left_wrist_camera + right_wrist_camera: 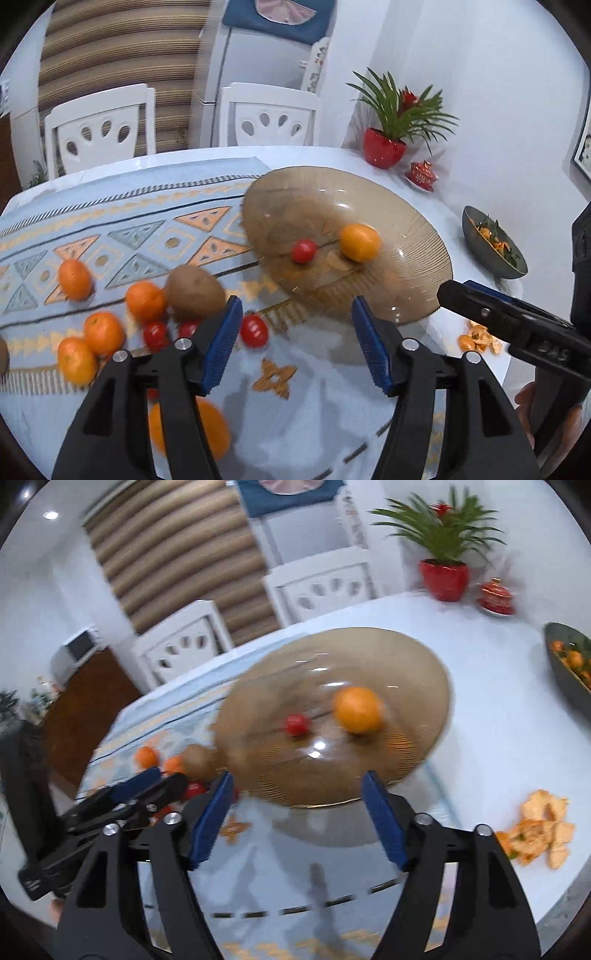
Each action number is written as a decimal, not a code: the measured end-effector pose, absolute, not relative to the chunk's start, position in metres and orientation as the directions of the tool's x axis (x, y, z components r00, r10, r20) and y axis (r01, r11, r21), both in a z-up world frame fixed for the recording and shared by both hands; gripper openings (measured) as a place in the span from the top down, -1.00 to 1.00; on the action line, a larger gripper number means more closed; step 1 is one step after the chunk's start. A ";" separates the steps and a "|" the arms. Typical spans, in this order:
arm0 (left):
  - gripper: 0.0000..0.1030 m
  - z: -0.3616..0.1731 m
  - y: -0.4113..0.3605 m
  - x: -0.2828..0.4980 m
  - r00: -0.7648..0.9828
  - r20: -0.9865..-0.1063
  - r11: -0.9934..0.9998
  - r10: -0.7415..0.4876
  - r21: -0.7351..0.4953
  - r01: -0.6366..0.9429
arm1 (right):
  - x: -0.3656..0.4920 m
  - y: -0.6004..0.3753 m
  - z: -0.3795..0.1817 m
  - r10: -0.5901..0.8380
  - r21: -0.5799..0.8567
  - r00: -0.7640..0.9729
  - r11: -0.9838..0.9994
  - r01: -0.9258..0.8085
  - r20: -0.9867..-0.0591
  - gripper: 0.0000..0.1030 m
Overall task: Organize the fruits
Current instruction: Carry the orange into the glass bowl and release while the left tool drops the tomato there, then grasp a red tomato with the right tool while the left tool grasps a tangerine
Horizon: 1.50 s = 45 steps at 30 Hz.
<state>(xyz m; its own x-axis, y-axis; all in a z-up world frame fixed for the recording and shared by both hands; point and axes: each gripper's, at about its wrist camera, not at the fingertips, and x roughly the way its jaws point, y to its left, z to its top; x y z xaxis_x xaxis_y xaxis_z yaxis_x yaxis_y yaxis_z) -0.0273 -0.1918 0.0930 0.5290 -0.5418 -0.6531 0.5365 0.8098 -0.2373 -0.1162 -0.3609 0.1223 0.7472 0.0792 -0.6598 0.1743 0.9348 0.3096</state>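
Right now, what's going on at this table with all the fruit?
A person holds a two-finger gripper in each hand and is sorting fruit. Both the left gripper and right gripper are open and empty, in front of the wide brown glass plate. An orange mandarin and a small red tomato already sit on it. More mandarins, tomatoes and a brown kiwi wait on the patterned tablecloth.

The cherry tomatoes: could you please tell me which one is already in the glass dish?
The lone cherry tomato left of the orange lies in the amber glass dish. The other cherry tomatoes lie on the tablecloth.
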 end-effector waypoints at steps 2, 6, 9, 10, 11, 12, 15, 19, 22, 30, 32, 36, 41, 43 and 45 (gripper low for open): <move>-0.27 0.094 -0.177 -0.030 0.539 -0.648 0.818 -0.538 -0.246 0.520 | -0.116 -0.343 0.126 0.076 0.277 0.750 0.950 0.146 -0.657 -0.49; -0.58 0.098 -0.135 -0.036 0.561 -0.630 0.832 -0.538 -0.287 0.475 | -0.112 -0.321 0.124 0.107 0.274 0.738 0.956 0.109 -0.667 -0.52; -0.69 0.101 -0.094 -0.039 0.599 -0.600 0.846 -0.531 -0.332 0.417 | -0.108 -0.305 0.118 0.116 0.264 0.728 0.960 0.091 -0.675 -0.55; -0.69 0.102 -0.081 -0.038 0.611 -0.598 0.855 -0.518 -0.336 0.396 | -0.105 -0.299 0.115 0.125 0.265 0.722 0.961 0.084 -0.681 -0.55; -0.69 0.102 -0.073 -0.037 0.619 -0.598 0.861 -0.508 -0.336 0.382 | -0.103 -0.294 0.111 0.133 0.266 0.715 0.961 0.076 -0.687 -0.55; -0.69 0.102 -0.060 -0.036 0.633 -0.598 0.871 -0.492 -0.337 0.359 | -0.101 -0.290 0.108 0.137 0.265 0.710 0.962 0.072 -0.691 -0.55; -0.69 0.098 -0.029 -0.034 0.646 -0.594 0.876 -0.479 -0.363 0.316 | -0.094 -0.274 0.096 0.139 0.248 0.689 0.967 0.061 -0.711 -0.55; -0.69 0.091 -0.005 -0.033 0.656 -0.590 0.879 -0.471 -0.376 0.293 | -0.087 -0.266 0.085 0.140 0.248 0.672 0.967 0.066 -0.727 -0.55; -0.69 0.082 0.002 -0.031 0.649 -0.602 0.882 -0.466 -0.374 0.287 | -0.082 -0.266 0.077 0.136 0.256 0.664 0.963 0.087 -0.735 -0.55; -0.69 0.063 -0.006 -0.019 0.604 -0.655 0.891 -0.454 -0.337 0.304 | -0.085 -0.288 0.072 0.057 0.269 0.695 0.942 0.201 -0.717 -0.38; -0.69 0.056 -0.014 -0.015 0.570 -0.697 0.898 -0.436 -0.292 0.330 | -0.082 -0.289 0.067 0.059 0.264 0.678 0.943 0.203 -0.733 -0.29; -0.66 0.044 -0.025 -0.008 0.551 -0.748 0.921 -0.370 -0.216 0.326 | -0.072 -0.281 0.056 0.093 0.271 0.642 0.945 0.184 -0.761 -0.13; -0.61 0.036 -0.026 0.012 0.512 -0.778 0.922 -0.364 -0.221 0.318 | -0.050 -0.270 0.045 0.097 0.252 0.609 0.952 0.175 -0.787 -0.12; -0.60 0.034 -0.030 0.017 0.519 -0.781 0.925 -0.347 -0.194 0.328 | -0.039 -0.268 0.040 0.092 0.247 0.608 0.953 0.177 -0.788 -0.12; -0.59 0.028 -0.033 0.020 0.537 -0.777 0.929 -0.328 -0.162 0.333 | -0.032 -0.267 0.036 0.093 0.248 0.609 0.953 0.176 -0.787 -0.09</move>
<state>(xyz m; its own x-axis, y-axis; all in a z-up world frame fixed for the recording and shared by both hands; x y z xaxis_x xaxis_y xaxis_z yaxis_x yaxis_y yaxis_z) 0.0202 -0.0326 0.0278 0.5371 -0.3275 -0.7773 0.3328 0.9291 -0.1615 -0.0316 -0.2668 0.0360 0.6093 0.0931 -0.7875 0.1756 0.9526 0.2485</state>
